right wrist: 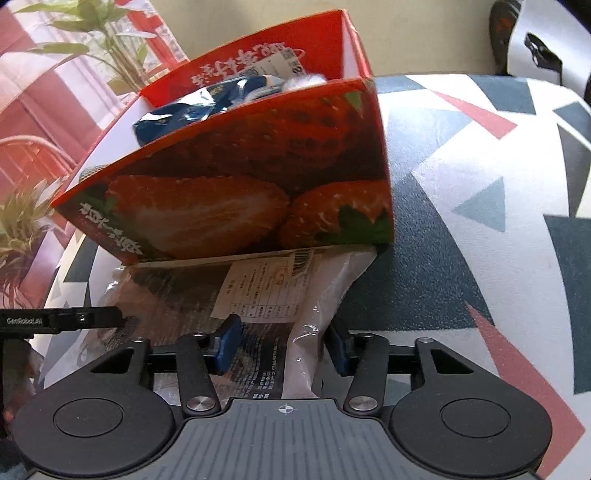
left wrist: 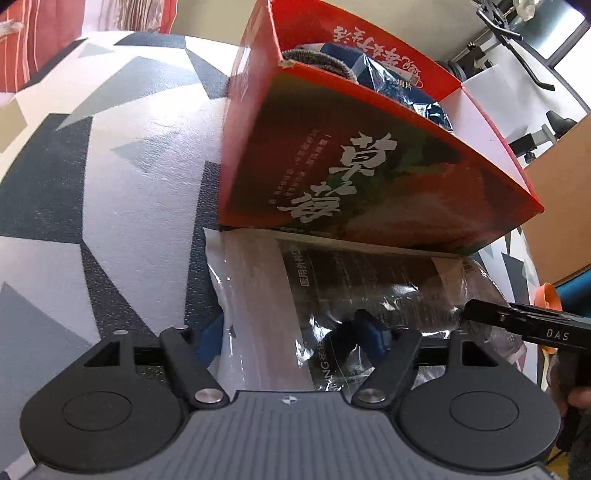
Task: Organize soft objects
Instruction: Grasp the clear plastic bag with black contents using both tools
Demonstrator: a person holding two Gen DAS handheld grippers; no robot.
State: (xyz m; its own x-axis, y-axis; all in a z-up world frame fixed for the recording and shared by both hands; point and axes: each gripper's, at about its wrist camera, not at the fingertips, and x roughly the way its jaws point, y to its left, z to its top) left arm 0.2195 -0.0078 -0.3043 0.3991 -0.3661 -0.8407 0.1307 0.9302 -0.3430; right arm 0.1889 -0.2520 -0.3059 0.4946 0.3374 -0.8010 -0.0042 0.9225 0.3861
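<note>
A clear plastic pack [left wrist: 332,291] with black printing lies flat on the patterned table, against the foot of a red strawberry box [left wrist: 369,177]. My left gripper [left wrist: 291,332] is shut on one end of the pack. My right gripper [right wrist: 280,343] is shut on the other end of the pack [right wrist: 258,295]; its black finger shows in the left wrist view [left wrist: 517,321]. The strawberry box [right wrist: 258,184] is open on top and holds blue foil packs [right wrist: 177,114] and a grey knitted item [left wrist: 317,62].
The table [left wrist: 110,166] has a grey, white, dark and red triangle pattern [right wrist: 480,221]. Green plants [right wrist: 22,221] stand left of the box. A cardboard panel [left wrist: 561,184] and an exercise machine [left wrist: 517,33] lie beyond the table's right edge.
</note>
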